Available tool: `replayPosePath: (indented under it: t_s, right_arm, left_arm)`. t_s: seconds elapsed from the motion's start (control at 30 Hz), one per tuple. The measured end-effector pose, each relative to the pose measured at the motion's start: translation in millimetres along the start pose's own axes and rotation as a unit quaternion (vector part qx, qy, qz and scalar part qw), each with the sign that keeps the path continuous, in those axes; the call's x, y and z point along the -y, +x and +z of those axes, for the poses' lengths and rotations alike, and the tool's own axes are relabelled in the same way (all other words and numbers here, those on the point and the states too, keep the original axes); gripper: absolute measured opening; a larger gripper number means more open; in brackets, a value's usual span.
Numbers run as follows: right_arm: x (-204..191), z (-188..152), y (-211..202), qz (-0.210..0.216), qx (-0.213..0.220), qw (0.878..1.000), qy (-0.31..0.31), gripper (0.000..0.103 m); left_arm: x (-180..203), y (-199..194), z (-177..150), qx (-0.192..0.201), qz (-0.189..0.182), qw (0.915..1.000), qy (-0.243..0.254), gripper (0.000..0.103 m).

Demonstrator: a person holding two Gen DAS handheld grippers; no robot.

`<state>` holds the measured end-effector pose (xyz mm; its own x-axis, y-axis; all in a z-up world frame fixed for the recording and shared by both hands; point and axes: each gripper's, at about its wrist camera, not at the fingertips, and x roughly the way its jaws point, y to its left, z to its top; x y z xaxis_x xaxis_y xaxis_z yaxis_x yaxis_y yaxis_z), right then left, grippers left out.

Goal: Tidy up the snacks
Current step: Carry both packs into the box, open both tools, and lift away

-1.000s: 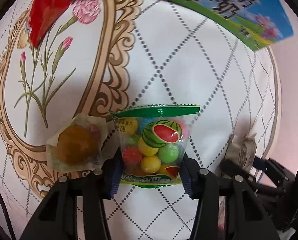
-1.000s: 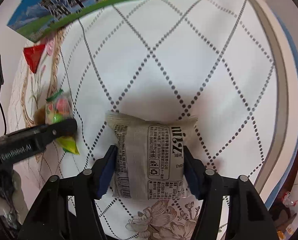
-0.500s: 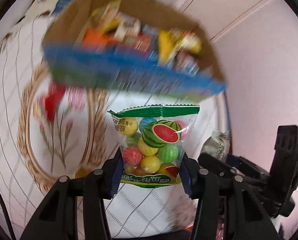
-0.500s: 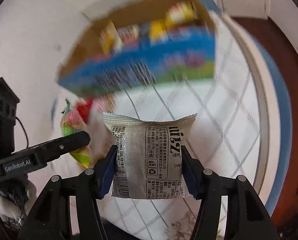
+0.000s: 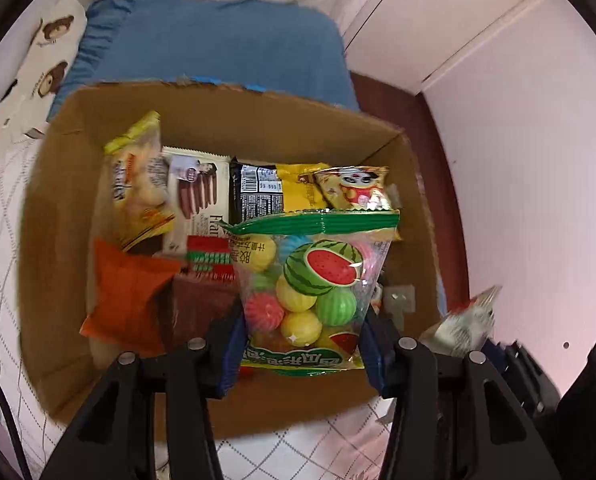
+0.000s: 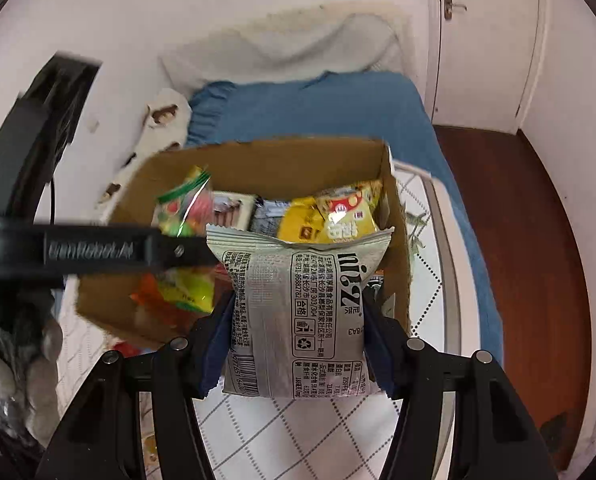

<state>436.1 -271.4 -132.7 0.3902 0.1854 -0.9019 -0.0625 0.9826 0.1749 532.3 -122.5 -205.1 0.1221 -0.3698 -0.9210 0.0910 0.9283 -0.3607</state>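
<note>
- Left claw [image 5: 302, 344] is clamped on the fruit-candy bag [image 5: 310, 292], blue pads pressing both lower sides, and the bag sits at centre frame in the left wrist view, hanging over the cardboard box [image 5: 58, 240].
- Inside that box, across the upper middle: a yellow snack bag [image 5: 138, 184], a chocolate-stick pack [image 5: 196, 196], a black-and-yellow packet [image 5: 258, 192] and a gold cartoon packet [image 5: 354, 190], side by side.
- Lower left in the box, an orange packet [image 5: 126, 292] leans against the near wall.
- Right claw [image 6: 298, 356] is clamped on the grey mizi packet [image 6: 298, 304], gripped at its lower half, centre frame in the right wrist view, in front of the box's near right corner.
- In that same view the left claw's black arm [image 6: 90, 252] reaches in from the left edge with the candy bag above the box.
- The box rests on the white diamond-patterned cloth [image 6: 282, 436] on the desk; a blue cushion [image 6: 298, 108] lies behind it, upper centre.
- Wooden floor [image 6: 518, 240] shows at right, a white door [image 6: 482, 40] at upper right.
</note>
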Motion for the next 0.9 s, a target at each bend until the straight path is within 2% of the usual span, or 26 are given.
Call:
replayPosePath:
  t_s: [0.17,0.2,0.23,0.27,0.3,0.33,0.37,0.5,0.6,0.7,0.9]
  right_arm:
    - [12.7,-0.2,30.9,0.025,-0.024,0.998,0.045,0.064]
    - [15.2,-0.8,37.5,0.032,-0.030,0.998,0.046,0.070]
    - [16.3,-1.3,42.2,0.037,-0.042,0.997,0.045,0.088]
    - [17.8,-1.8,43.0,0.041,-0.047,0.997,0.049,0.096]
    - [19.6,-2.6,43.6,0.044,-0.047,0.996,0.053,0.096]
    - [20.5,-3.6,44.2,0.043,-0.051,0.996,0.055,0.096]
    - [22.3,-5.6,45.2,0.037,-0.057,0.996,0.058,0.096]
    - [26.8,-8.4,37.2,0.035,-0.056,0.996,0.062,0.096]
    - [27.6,-7.6,29.8,0.026,-0.054,0.996,0.060,0.096]
    - [25.9,-8.0,17.3,0.004,-0.045,0.998,0.051,0.096]
    - [17.9,-13.4,-7.1,-0.032,-0.026,0.998,0.037,0.098]
  left_arm:
    - [-6.5,33.7,9.5,-0.039,0.013,0.9992,0.002,0.047]
    - [-7.8,38.2,9.9,-0.048,0.015,0.9987,0.003,0.047]
    - [-9.3,41.9,8.8,-0.057,0.016,0.9983,0.004,0.049]
    - [-11.0,44.4,7.2,-0.061,0.018,0.9980,0.005,0.057]
    - [-12.3,44.0,6.8,-0.059,0.018,0.9980,0.006,0.065]
    - [-12.6,43.8,5.9,-0.057,0.019,0.9982,0.009,0.084]
    - [-12.9,43.2,5.0,-0.054,0.025,0.9982,0.012,0.094]
    - [-14.6,35.1,-0.2,-0.046,0.031,0.9984,0.015,0.094]
    - [-13.4,19.9,-7.2,-0.022,0.048,0.9983,0.024,0.094]
    - [-12.9,0.2,-18.5,0.016,0.076,0.9963,0.036,0.094]
    - [-13.5,-39.4,-48.2,0.091,0.131,0.9858,0.054,0.094]
